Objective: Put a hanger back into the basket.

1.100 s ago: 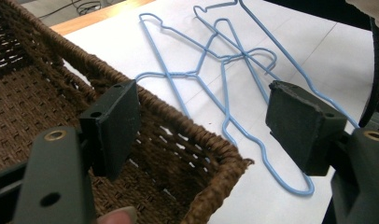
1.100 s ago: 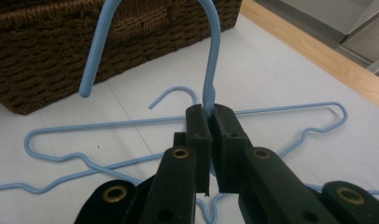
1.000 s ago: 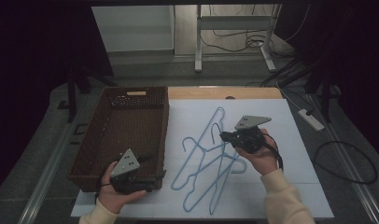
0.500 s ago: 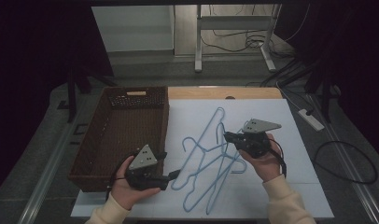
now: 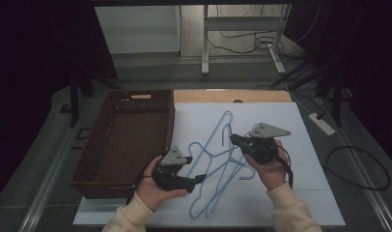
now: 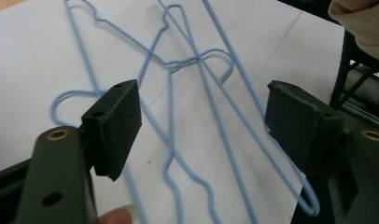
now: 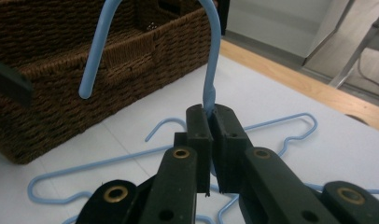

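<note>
Here the right tongs point(image 7: 211, 140) pinch a blue hanger point(image 7: 210, 56) beside the wicker basket point(image 7: 131, 60), left tongs point(image 6: 201, 121) wide open

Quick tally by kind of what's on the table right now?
Light-blue wire hangers: at least 3, tangled, exact count unclear
Brown wicker basket: 1
Handheld grippers: 2, left gripper and right gripper
Total: at least 6

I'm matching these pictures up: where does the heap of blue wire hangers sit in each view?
High view: the blue wire hangers lie crossed at centre, right of the brown basket.
Left gripper view: they spread across the middle, between the open fingers.
Right gripper view: one hook rises top centre, pinched by the shut fingers; others lie behind.
Shared landmark: the white sheet beneath them.
</note>
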Demonstrator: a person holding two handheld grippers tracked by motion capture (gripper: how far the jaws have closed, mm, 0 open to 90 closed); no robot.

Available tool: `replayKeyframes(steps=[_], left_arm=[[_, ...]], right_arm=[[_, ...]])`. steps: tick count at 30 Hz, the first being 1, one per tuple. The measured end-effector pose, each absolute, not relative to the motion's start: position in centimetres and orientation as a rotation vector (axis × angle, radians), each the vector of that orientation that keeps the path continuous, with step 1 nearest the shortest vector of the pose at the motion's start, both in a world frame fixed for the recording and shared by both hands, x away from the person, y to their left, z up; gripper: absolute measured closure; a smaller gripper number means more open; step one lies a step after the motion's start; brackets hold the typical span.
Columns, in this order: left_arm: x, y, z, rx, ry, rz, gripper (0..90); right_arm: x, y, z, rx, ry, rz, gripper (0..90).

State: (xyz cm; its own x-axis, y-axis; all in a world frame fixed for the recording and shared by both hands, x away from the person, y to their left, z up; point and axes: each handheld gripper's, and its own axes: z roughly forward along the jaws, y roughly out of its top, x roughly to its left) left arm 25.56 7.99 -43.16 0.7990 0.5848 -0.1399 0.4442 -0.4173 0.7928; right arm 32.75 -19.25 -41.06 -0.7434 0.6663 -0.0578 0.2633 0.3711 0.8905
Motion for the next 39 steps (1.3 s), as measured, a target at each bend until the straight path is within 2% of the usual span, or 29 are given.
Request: replayKeyframes(steps=[8, 12, 15, 16, 19, 23, 30, 37, 39], left_arm=[[26.7, 5.6, -43.8, 2.094, 0.761, 0.115, 29.7], [27.3, 4.8, -44.2, 2.099, 0.77, 0.063, 34.5], [27.6, 4.3, -44.4, 2.111, 0.772, 0.031, 48.9], [27.8, 4.1, -44.6, 2.118, 0.771, 0.004, 48.9], [28.1, 4.0, -44.7, 2.124, 0.774, -0.062, 69.1], [28.4, 4.0, -44.8, 2.121, 0.779, -0.128, 78.6], [28.6, 4.9, -44.2, 2.059, 0.869, -0.074, 86.3], [28.1, 5.3, -43.2, 2.009, 0.85, -0.033, 86.6], [28.0, 5.7, -42.9, 1.99, 0.842, -0.016, 86.6]], right_arm=[[32.1, -18.6, -40.5, 0.804, 2.186, 1.358, 86.5], [31.7, -18.2, -40.3, 0.795, 2.163, 1.375, 86.5], [31.5, -17.8, -40.2, 0.784, 2.155, 1.391, 86.5], [31.5, -17.8, -40.2, 0.784, 2.155, 1.391, 86.5], [31.3, -17.7, -40.2, 0.777, 2.153, 1.397, 86.4], [31.3, -17.8, -40.1, 0.778, 2.147, 1.406, 86.4], [30.9, -18.7, -39.5, 0.761, 2.103, 1.439, 85.8], [30.3, -19.9, -39.0, 0.765, 2.061, 1.466, 83.0], [30.1, -20.3, -38.9, 0.752, 2.05, 1.473, 79.5]])
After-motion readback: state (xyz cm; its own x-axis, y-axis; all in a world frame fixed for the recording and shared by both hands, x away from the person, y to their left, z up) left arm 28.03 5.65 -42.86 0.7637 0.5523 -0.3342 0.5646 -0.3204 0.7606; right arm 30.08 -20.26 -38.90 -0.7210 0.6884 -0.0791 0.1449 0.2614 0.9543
